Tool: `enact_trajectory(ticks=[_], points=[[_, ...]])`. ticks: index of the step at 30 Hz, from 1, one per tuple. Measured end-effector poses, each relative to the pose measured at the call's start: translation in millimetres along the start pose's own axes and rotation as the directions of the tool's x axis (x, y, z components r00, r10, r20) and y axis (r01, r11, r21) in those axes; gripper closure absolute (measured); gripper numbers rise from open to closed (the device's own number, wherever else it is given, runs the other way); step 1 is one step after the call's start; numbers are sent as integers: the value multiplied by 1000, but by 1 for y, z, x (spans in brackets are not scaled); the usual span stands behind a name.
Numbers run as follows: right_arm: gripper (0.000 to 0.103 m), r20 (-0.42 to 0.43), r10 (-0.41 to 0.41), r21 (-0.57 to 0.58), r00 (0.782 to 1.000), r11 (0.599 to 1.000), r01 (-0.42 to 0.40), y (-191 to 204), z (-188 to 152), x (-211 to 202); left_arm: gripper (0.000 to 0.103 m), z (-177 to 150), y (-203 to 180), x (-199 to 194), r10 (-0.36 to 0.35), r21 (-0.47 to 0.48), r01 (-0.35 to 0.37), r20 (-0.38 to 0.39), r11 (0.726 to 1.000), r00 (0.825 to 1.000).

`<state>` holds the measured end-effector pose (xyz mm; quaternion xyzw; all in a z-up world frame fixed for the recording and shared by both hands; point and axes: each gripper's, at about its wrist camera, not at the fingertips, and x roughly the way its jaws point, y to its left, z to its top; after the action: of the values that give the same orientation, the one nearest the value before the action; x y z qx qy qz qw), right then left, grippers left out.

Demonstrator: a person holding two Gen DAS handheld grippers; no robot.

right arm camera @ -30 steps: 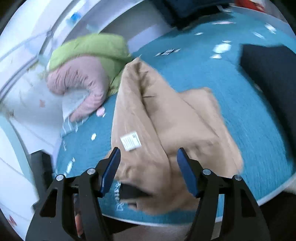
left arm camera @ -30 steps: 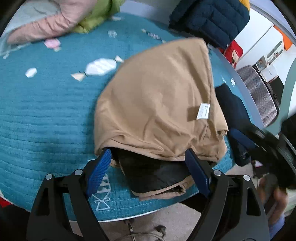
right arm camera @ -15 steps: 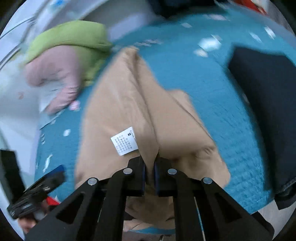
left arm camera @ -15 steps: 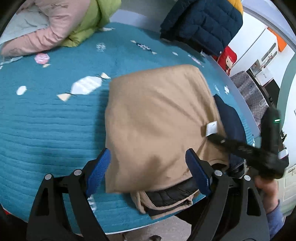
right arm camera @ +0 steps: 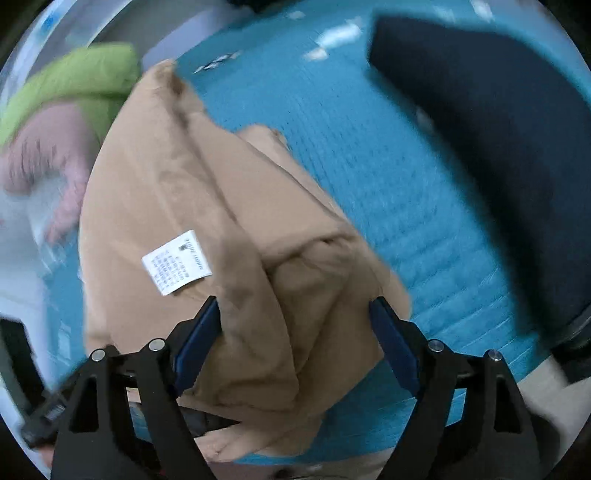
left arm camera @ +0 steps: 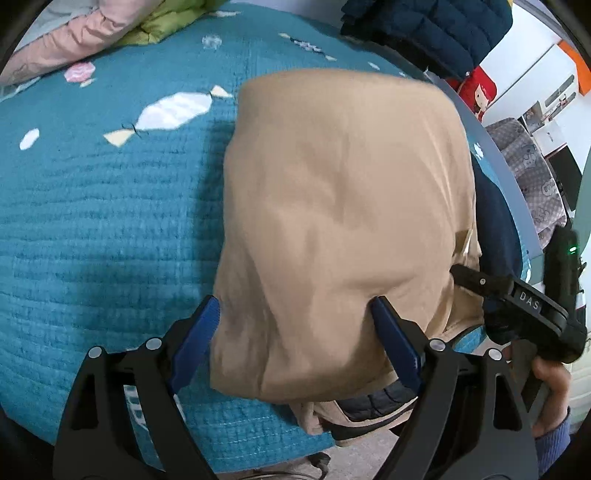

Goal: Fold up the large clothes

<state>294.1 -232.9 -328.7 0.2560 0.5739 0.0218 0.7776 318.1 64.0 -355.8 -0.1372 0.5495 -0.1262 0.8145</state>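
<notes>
One tan jacket [left arm camera: 343, 221] lies folded on the teal quilted surface [left arm camera: 110, 221], near edge hanging slightly past the surface edge, dark lining showing underneath. White care label [right arm camera: 176, 261] faces up on it in the right wrist view. Left gripper [left arm camera: 299, 343] sits over the jacket's near edge, blue fingers [left arm camera: 194, 343] spread wide, fabric bulging between them, pads not pressing it. Right gripper [right arm camera: 295, 343] is at the jacket's right side, its jaws opening, folded tan cloth between the fingers [right arm camera: 197, 343] but not pinched. Both grippers tilt steeply downward. Person's hand [left arm camera: 550, 391], blue cuff, holds the right gripper's handle at the lower right of the left wrist view. Dark navy garment [right arm camera: 498, 147] lies right of the jacket; pink garment [left arm camera: 70, 40] and green garment [right arm camera: 70, 81] sit at the far side, navy puffer coat [left arm camera: 424, 26] beyond.
</notes>
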Motion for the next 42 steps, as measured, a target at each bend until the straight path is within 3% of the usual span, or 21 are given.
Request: enact_trajectory(ticks=[6,9,12,15,20,22,23,25,27,29,31,33,35,36,42], points=[[22,-101,165,165,981,975,-147,-27,4,13,13,9,19,6,-55,-76,53,-18,996,998],[22,-103,124,149,987,983,-108,-25,2,9,12,10,25,17,-87,-100,82,-43,992,995],[21,-123,101,234,987,970,-70,-28,-17,4,10,10,25,19,-97,-112,92,-43,990,994],[20,-132,128,235,983,967,-94,-18,-30,7,9,9,27,28,-111,-109,102,-74,989,991],[17,-127,238,304,963,933,-190,-24,-29,16,8,11,28,35,-130,-124,118,-96,985,987],[27,-149,334,333,931,903,-271,-19,-32,17,8,12,28,36,-133,-124,120,-99,985,986],[28,-153,337,316,929,908,-277,-12,-32,21,8,13,27,37,-136,-126,123,-101,984,986],[27,-134,322,321,937,909,-266,-6,-26,34,8,15,27,39,-141,-134,127,-103,983,985],[22,-88,369,394,925,866,-308,-12,-24,45,8,15,26,41,-145,-134,130,-109,982,983],[22,-61,390,392,919,856,-338,-10,-20,46,8,16,23,40,-140,-120,127,-107,985,984],[38,-18,391,358,920,862,-359,-4,-18,41,8,18,21,43,-138,-116,126,-106,985,985],[63,8,392,322,920,870,-374,1,-16,37,10,18,20,41,-124,-100,115,-94,988,988],[70,4,391,306,920,876,-373,4,-13,37,24,18,8,39,-120,-65,116,-75,991,990],[73,13,386,288,923,882,-373,7,-12,35,38,19,2,37,-127,-46,124,-64,991,990],[79,89,350,75,932,931,-357,46,-1,-2,65,23,-28,8,-47,70,43,53,997,997]])
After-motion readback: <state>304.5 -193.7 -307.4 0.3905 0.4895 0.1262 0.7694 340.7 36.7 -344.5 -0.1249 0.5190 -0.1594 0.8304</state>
